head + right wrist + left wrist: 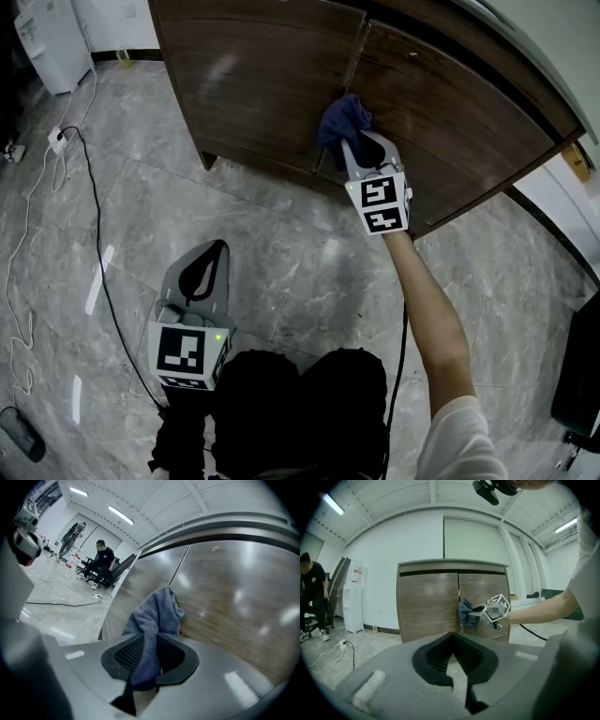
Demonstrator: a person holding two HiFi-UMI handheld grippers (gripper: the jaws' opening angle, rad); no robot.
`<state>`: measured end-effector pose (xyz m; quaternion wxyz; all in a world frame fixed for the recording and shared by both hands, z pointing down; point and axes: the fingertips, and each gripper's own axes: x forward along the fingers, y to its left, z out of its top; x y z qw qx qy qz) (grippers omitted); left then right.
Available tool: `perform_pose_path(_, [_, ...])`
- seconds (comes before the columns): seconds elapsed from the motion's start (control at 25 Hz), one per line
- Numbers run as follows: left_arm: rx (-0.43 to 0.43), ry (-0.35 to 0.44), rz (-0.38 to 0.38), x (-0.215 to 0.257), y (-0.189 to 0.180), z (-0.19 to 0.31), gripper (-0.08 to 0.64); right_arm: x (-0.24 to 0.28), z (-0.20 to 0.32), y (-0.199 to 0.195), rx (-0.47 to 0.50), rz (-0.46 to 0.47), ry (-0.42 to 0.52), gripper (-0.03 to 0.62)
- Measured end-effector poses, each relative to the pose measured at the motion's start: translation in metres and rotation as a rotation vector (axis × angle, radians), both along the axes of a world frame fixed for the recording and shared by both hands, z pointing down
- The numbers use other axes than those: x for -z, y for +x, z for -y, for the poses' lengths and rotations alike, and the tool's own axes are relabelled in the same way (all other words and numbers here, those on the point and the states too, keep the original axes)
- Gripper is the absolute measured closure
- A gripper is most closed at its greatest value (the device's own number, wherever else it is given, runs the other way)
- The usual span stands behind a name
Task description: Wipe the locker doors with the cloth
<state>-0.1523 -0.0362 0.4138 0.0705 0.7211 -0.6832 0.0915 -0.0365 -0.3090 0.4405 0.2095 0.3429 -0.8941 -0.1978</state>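
Head view: nearest, at 7 o'clock, the left tool (216,255) hangs over the floor (281,253), its jaws together with nothing between them. Farther off at 12 o'clock, the right tool (364,150) is clamped on the blue cloth (341,120), which is pressed against the seam between the two locker doors (253,84).

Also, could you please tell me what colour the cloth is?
The cloth is a plain greyish blue, clearest in the right gripper view.
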Motion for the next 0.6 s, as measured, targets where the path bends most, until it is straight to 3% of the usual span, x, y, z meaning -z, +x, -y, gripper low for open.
perform_pose_path(0.6, [0.014, -0.027, -0.004, -0.012, -0.008, 0.006, 0.56, -0.095, -0.003, -0.001, -0.016, -0.063, -0.147, 0.509])
